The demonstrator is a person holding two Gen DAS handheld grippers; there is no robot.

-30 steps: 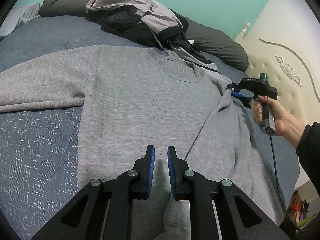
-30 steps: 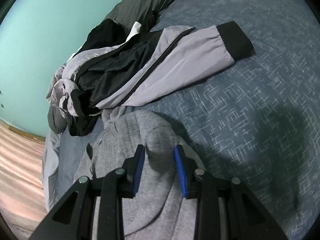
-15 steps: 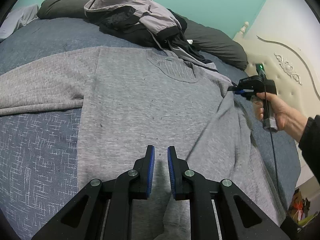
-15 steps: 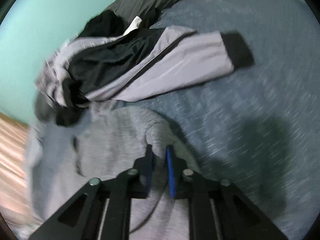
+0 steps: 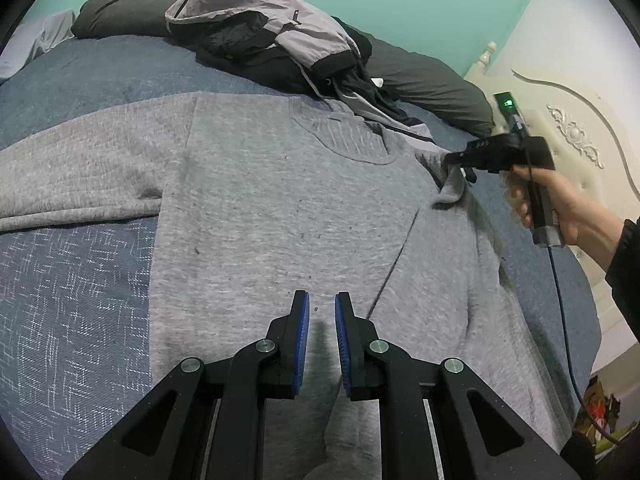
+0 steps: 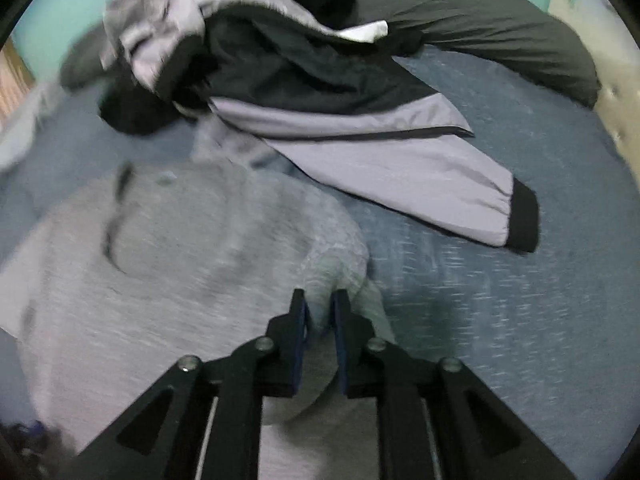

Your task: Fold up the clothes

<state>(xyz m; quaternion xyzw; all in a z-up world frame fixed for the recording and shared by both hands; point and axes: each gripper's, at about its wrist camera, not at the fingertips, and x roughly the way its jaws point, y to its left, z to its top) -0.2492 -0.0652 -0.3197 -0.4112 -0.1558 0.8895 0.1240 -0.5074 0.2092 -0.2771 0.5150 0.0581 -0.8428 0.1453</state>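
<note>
We logged the grey sweater (image 5: 288,216) flat on the bed (image 5: 72,288), collar far. Right gripper (image 6: 320,312) was clamped on its right shoulder, far right; left gripper (image 5: 322,320), fingers slightly apart and empty, hovered over the near hem.

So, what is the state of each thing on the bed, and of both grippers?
Grey sweatshirt: spread flat, its right shoulder pinched and lifted.
Grey-black jacket: crumpled heap, unfolded.
Left gripper: narrowly open above the sweatshirt, holding nothing.
Right gripper: shut on the sweatshirt.
</note>
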